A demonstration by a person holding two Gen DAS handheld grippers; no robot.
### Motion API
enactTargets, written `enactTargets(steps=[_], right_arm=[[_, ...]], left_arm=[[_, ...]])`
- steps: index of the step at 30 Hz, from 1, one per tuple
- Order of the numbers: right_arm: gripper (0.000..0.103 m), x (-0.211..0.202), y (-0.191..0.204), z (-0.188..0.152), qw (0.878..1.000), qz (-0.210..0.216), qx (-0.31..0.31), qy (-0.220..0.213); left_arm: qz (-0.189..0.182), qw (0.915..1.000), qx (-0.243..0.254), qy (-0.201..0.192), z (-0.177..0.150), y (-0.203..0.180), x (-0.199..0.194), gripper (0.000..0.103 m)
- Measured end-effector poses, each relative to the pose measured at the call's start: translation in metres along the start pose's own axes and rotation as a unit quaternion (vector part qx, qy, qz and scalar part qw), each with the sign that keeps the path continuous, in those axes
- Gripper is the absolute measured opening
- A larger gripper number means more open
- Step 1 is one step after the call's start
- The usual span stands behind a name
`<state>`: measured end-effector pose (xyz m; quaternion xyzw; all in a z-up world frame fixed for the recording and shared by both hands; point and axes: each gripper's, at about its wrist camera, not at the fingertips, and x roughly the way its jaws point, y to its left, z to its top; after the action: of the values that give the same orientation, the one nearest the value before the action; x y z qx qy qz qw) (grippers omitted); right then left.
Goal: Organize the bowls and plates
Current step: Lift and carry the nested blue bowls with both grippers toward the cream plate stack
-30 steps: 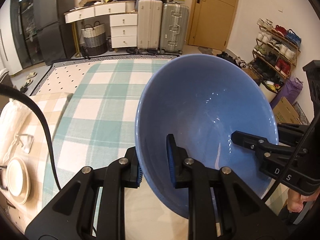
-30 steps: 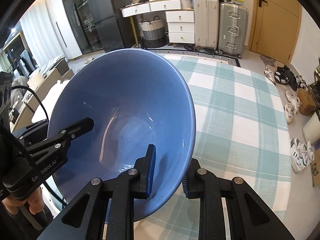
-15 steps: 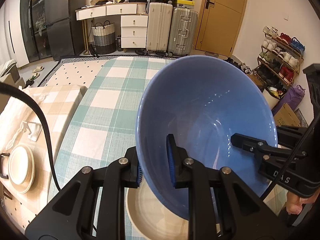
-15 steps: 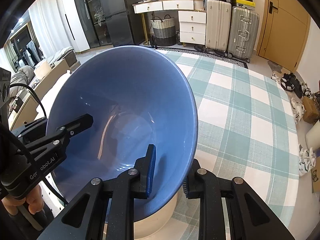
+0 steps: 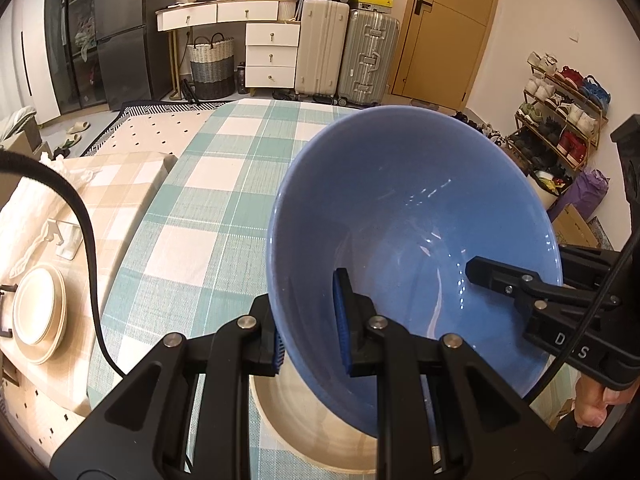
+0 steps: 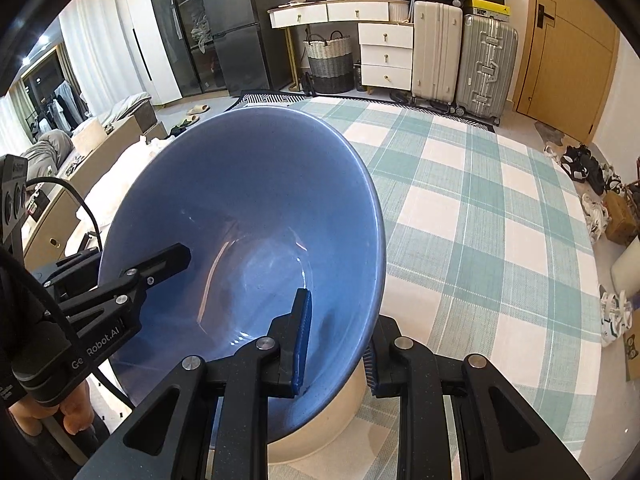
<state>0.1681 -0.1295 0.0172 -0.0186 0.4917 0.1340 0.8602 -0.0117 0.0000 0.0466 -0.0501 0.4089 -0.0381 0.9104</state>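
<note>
A large blue bowl hangs above the green-checked table, held from both sides. My left gripper is shut on its near left rim, one pad inside and one outside. On the opposite rim my right gripper is shut the same way; it also shows in the left wrist view as the right gripper. Under the bowl sits a cream bowl, partly hidden, also seen in the right wrist view as the cream bowl. The blue bowl tilts toward the far side.
A stack of cream plates lies on a beige-checked surface at the left. The green-checked tablecloth stretches ahead. Suitcases, a drawer unit and a shoe rack stand beyond. A hand holds the left gripper.
Both grippers carried the blue bowl across the table. The cream bowl has come into view beneath it, and the plate stack has shifted in the left wrist view.
</note>
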Motion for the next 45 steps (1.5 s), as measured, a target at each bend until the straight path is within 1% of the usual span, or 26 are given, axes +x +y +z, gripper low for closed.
enactTargets(steps=[3, 4, 5, 7, 8, 10, 22, 30, 32, 41, 45], right_arm=[[0.023, 0.001, 0.001, -0.003, 1.0, -0.001, 0.0, 0.001], [0.023, 0.001, 0.001, -0.005, 1.0, -0.001, 0.001, 0.002], [0.023, 0.002, 0.002, -0.006, 1.0, -0.001, 0.001, 0.003], [0.023, 0.003, 0.003, -0.01, 1.0, -0.001, 0.002, 0.004], [0.023, 0.004, 0.004, -0.011, 1.0, 0.0, 0.002, 0.005], [0.023, 0.005, 0.006, -0.015, 1.0, 0.001, 0.001, 0.007], [0.023, 0.012, 0.015, -0.029, 1.0, -0.002, -0.001, 0.022], [0.023, 0.02, 0.016, -0.037, 0.999, -0.014, 0.0, 0.035], [0.023, 0.02, 0.016, -0.038, 0.999, -0.015, 0.0, 0.034], [0.023, 0.021, 0.023, -0.038, 0.999, -0.028, -0.01, 0.031], [0.025, 0.023, 0.023, -0.038, 0.999, -0.025, -0.006, 0.032]], left_arm=[[0.002, 1.0, 0.0, 0.002, -0.008, -0.003, -0.002, 0.017], [0.003, 1.0, 0.0, 0.003, 0.004, -0.008, 0.006, 0.017], [0.004, 1.0, 0.001, 0.003, 0.001, -0.008, 0.005, 0.017], [0.005, 1.0, 0.001, 0.005, 0.007, -0.01, 0.011, 0.017], [0.006, 1.0, 0.001, 0.005, 0.024, -0.014, 0.022, 0.017], [0.005, 1.0, 0.0, 0.006, 0.026, -0.013, 0.024, 0.017], [0.002, 0.9998, -0.011, 0.017, 0.012, -0.006, 0.027, 0.017], [-0.006, 0.9993, -0.018, 0.033, 0.002, -0.004, 0.048, 0.017], [-0.002, 0.9993, -0.017, 0.032, 0.004, -0.004, 0.052, 0.017], [-0.006, 0.9992, -0.025, 0.031, 0.001, 0.002, 0.072, 0.017], [-0.009, 0.9991, -0.027, 0.032, 0.004, 0.005, 0.081, 0.017]])
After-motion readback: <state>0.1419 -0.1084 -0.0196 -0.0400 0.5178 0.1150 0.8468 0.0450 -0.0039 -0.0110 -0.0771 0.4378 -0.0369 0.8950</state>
